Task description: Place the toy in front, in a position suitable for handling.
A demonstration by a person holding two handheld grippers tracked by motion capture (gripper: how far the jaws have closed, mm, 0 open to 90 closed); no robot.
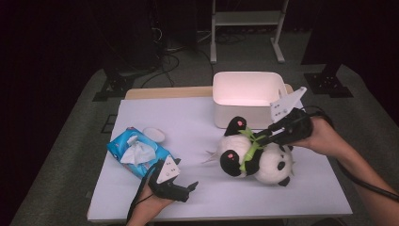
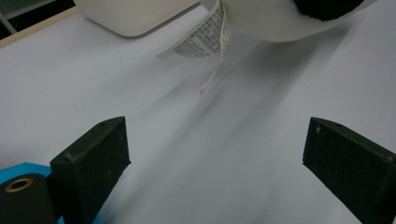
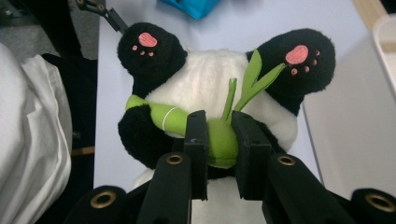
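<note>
A black and white panda plush (image 1: 263,162) lies on its back on the white table (image 1: 188,117), right of centre, its pink-soled feet toward the white bin. In the right gripper view the panda (image 3: 205,79) hugs a green bamboo stalk (image 3: 222,142). My right gripper (image 3: 219,135) is shut on that stalk; the high view shows the same gripper (image 1: 263,138) coming in from the right. My left gripper (image 1: 190,187) rests open at the table's front edge. Nothing lies between its jaws (image 2: 215,158). Ahead of them are the panda (image 2: 275,18) and its hanging label (image 2: 201,39).
A white bin (image 1: 247,96) stands at the back, just behind the panda. A blue tissue pack (image 1: 136,150) lies at the left, beside my left gripper. A small white round dish (image 1: 154,134) sits behind the pack.
</note>
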